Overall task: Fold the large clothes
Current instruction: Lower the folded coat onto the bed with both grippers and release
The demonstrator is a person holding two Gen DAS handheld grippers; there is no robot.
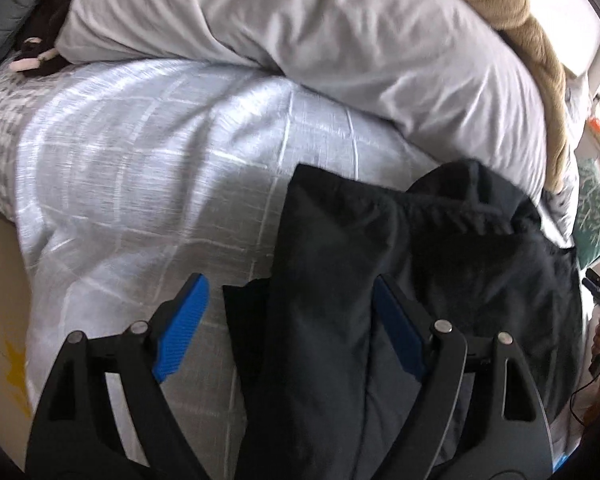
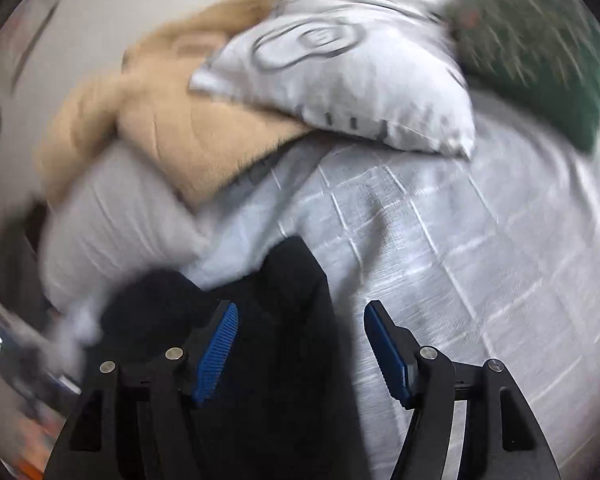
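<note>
Lying on a pale grey bedspread (image 1: 140,160) crossed with white grid lines, a dark, nearly black garment (image 1: 440,264) is bunched into thick folds. In the left wrist view the left gripper (image 1: 288,320) stands spread wide, a fold of the garment running between its blue pads (image 1: 182,328); the cloth lies against the right-hand pad and clear of the left-hand one, so nothing is clamped. In the right wrist view the right gripper (image 2: 300,348) is likewise released, its jaws apart with the garment's edge (image 2: 284,320) lying between them, nearer the left-hand pad. This view is blurred. Beyond the garment sit a plain grey pillow (image 1: 320,28), a tan plush blanket (image 2: 172,120), a white printed cushion (image 2: 340,80) and a green cushion (image 2: 540,60).
</note>
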